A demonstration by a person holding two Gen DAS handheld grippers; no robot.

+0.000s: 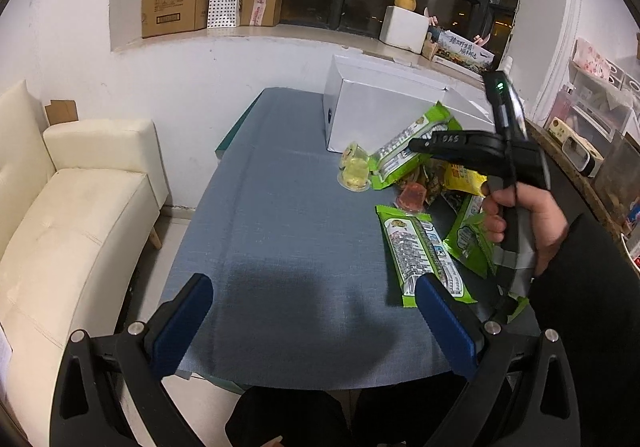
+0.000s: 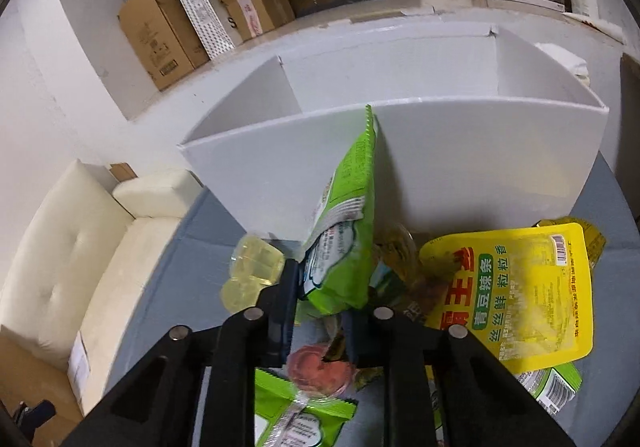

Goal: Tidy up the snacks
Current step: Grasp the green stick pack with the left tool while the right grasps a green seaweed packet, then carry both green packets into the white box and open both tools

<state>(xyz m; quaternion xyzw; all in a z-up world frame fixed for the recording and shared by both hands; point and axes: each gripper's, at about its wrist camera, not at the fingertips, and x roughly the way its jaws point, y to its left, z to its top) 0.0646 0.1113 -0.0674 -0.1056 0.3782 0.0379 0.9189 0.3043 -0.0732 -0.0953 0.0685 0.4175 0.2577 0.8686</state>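
Right gripper point(image 2: 320, 311): I have it clamped on the lower edge of a green snack packet point(image 2: 344, 243), tilted up against the white divided box point(image 2: 460, 167).
Left gripper point(image 1: 312, 311): wide, nothing between, over bare bench point(image 1: 280, 207).
Handling: light, crinkly, probably slippery; hold the seam.
Room: cream sofa point(image 1: 72, 215), windowsill with cartons.

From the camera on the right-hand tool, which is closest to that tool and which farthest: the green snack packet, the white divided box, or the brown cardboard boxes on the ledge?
1. Green snack packet: clamped upright between the pads of the right tool.
2. White divided box: on the table right behind the packet.
3. Brown cardboard boxes: farthest, upper left on the window ledge.
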